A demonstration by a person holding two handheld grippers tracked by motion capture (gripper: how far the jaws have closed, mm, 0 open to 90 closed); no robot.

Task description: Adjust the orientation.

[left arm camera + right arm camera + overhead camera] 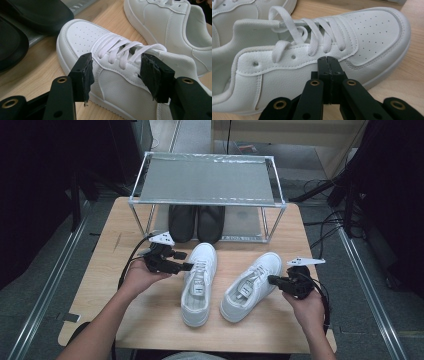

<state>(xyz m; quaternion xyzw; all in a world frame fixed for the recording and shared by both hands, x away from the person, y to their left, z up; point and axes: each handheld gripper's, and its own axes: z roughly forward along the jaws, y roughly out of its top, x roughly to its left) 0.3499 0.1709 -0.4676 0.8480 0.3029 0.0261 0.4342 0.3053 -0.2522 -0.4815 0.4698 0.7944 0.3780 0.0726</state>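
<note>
Left claw (115, 75) gapes beside left sneaker (112, 75); right claw (329, 62) closed, empty, against right sneaker (312, 57).

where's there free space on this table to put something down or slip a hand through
Bare wood lies along the table's left edge outside the left gripper, along the front edge before both white sneakers' heels, and right of the rack. It is crowded mid-table: a narrow gap between the sneakers, black shoes under the rack.
</note>
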